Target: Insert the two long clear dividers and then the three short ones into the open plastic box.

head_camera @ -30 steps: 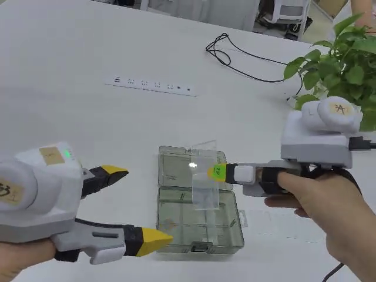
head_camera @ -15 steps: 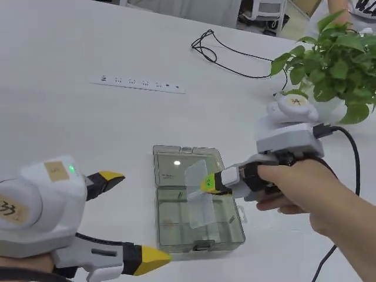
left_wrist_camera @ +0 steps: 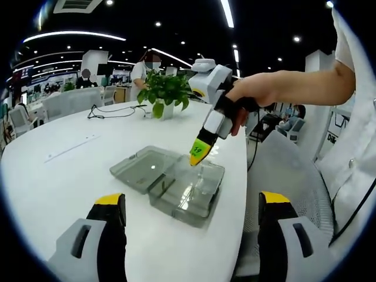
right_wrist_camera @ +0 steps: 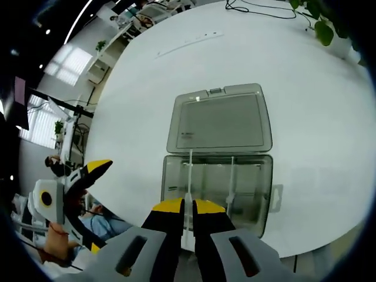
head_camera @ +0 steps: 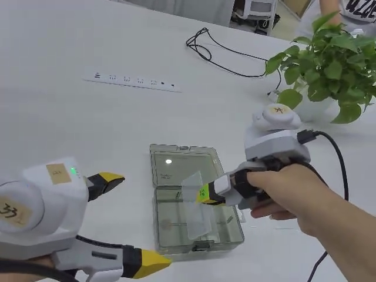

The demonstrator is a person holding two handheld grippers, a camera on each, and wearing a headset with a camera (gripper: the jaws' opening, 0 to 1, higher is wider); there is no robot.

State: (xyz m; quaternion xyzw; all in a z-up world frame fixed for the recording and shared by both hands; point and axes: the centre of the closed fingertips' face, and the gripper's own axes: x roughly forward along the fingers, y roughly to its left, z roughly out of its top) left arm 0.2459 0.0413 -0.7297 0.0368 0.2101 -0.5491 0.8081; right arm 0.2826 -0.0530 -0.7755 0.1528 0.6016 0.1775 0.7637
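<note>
Change: The right claw (head_camera: pixel 202 194) has been brought lower and nearer to the person. The clear divider (head_camera: pixel 197 208) in it has gone from above the hinge line down to the base half of the open plastic box (head_camera: pixel 170 229). The left claw (head_camera: pixel 133 220) has been kept off to the side.
Right claw: It is pressed together on one edge of the divider, which is pinched between the yellow tips.
Left claw: It is spread wide with nothing held, and hangs over the worktop (head_camera: pixel 70 129) just left of the box.
Divider: It is seen tilted in the head view and edge-on in the right gripper view, with its lower end inside the base.
Box: It lies open and flat, with the lid on the far side and the base nearer the person.
Risk: The divider could be jammed or bowed if it is pushed down while tilted and its ends miss the wall grooves. The unheld box could also be slid or tipped by that push.
Risk, second: A second clear strip (right_wrist_camera: pixel 231 179) just beside the divider could be knocked loose by a sideways slip.
Hard to make out: The wall grooves cannot be seen through the clear plastic, so it cannot be told whether the divider is seated. Nor can it be told whether the second strip is a long or a short piece.
</note>
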